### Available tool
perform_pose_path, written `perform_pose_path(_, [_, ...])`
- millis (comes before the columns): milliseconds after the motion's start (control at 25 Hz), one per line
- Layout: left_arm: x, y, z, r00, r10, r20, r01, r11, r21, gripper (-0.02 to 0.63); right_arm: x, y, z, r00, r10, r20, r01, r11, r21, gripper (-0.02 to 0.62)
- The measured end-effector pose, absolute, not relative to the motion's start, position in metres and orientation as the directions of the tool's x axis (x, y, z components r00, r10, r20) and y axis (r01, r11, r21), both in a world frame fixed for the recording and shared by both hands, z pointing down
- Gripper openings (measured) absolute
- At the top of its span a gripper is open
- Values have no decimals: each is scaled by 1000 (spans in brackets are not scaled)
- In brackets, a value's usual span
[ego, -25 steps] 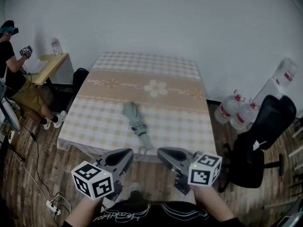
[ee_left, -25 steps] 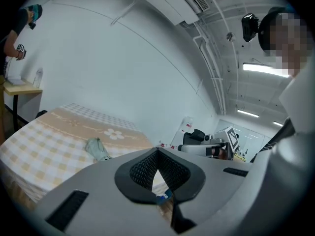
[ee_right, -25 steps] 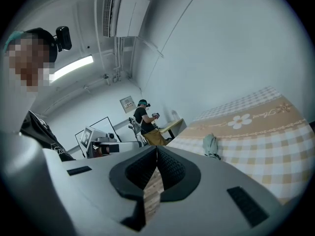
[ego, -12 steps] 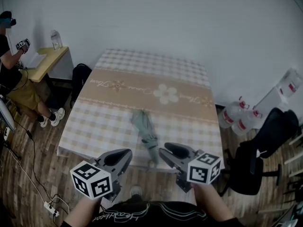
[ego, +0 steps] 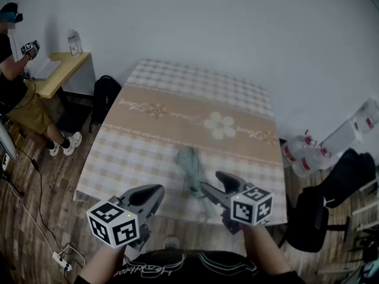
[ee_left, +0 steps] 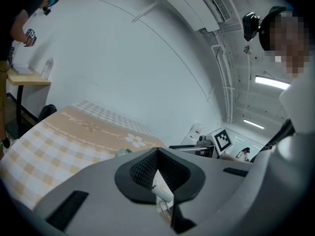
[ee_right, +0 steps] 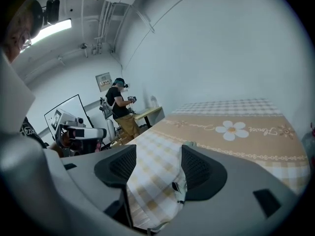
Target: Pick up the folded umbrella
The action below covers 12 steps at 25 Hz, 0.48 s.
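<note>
Table (ego: 148, 158): checked cloth, flowered beige band.
Floor (ego: 35, 206): wood.
Umbrella (ego: 190, 165): folded, green, near edge.
Right gripper (ego: 214, 183): jaws opening, empty.
Left gripper (ego: 155, 191): jaws together.

Folded umbrella (ego: 190, 165), near end behind right gripper (ego: 214, 185); person (ego: 15, 81) cut by left edge.

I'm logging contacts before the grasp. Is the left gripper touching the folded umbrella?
Apart. The head view shows a strip of checkered tablecloth between the left gripper and the folded umbrella.
</note>
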<state>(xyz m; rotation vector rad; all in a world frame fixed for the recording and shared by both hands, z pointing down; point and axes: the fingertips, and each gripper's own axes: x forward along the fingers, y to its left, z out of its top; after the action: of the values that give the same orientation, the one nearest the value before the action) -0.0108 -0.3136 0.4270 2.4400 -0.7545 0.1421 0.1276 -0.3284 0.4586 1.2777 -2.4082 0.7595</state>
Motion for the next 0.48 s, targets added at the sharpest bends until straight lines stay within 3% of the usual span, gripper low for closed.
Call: perform_pose_path(480, [-37, -346, 463, 813, -504, 291, -574, -612, 543, -5, 135, -379, 564, -409, -563, 718, -885, 436, -163, 282])
